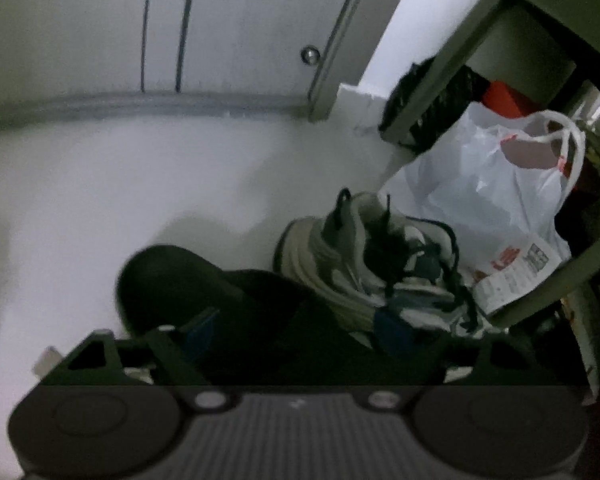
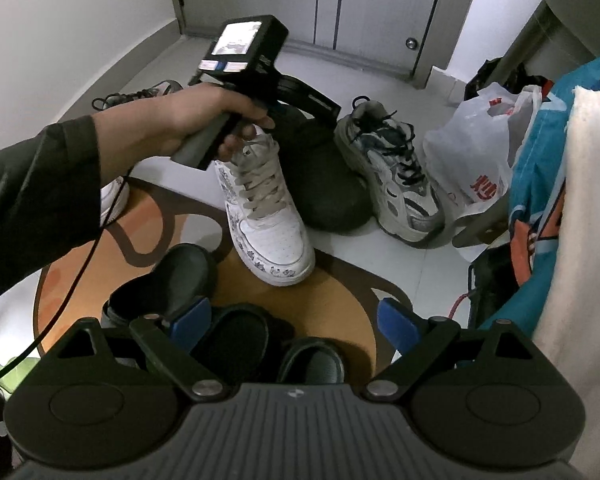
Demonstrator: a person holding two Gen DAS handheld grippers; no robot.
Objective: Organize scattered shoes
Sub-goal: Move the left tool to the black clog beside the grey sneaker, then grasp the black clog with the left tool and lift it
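Setting: a pale tiled floor (image 2: pixel 360 68) by a closed grey door (image 2: pixel 380 4), seen from two cameras looking down along hand-held grippers.
Left gripper: in the left wrist view, the left gripper (image 1: pixel 296 332) sits low in the frame, its blue-padded fingers (image 1: pixel 392 330) spread wide. The left pad lies over a dark rounded shoe; the right pad lies against the side of a grey sneaker. The picture is dim and blurred, so whether the pads press on either shoe cannot be told.
Left hand: in the right wrist view, a hand (image 2: pixel 188 120) in a dark sleeve (image 2: pixel 40 184) comes in from the left of the frame and holds that tool by its handle, above the shoes.
Right gripper: the right gripper (image 2: pixel 296 320) at the bottom of its own view stands wide open with nothing between its blue pads. It hangs over an orange and brown mat (image 2: pixel 332 300).
Black slippers: black slippers (image 2: pixel 236 340) lie on the mat just in front of the right gripper.
White sneaker: a white sneaker (image 2: pixel 268 216) with beige laces stands in the centre of the right view, its toe on the mat.
Dark shoe: the dark rounded shoe (image 2: pixel 324 184) sits just right of the white sneaker, touching it.
Grey sneaker: the grey sneaker (image 2: pixel 396 176) with black laces sits right of the dark shoe.
Plastic bag: a white plastic bag (image 2: pixel 476 148) with red print stands just beside the grey sneaker, at the right.
Far shoe: another laced shoe (image 2: pixel 140 94) lies at the upper left, by the wall.
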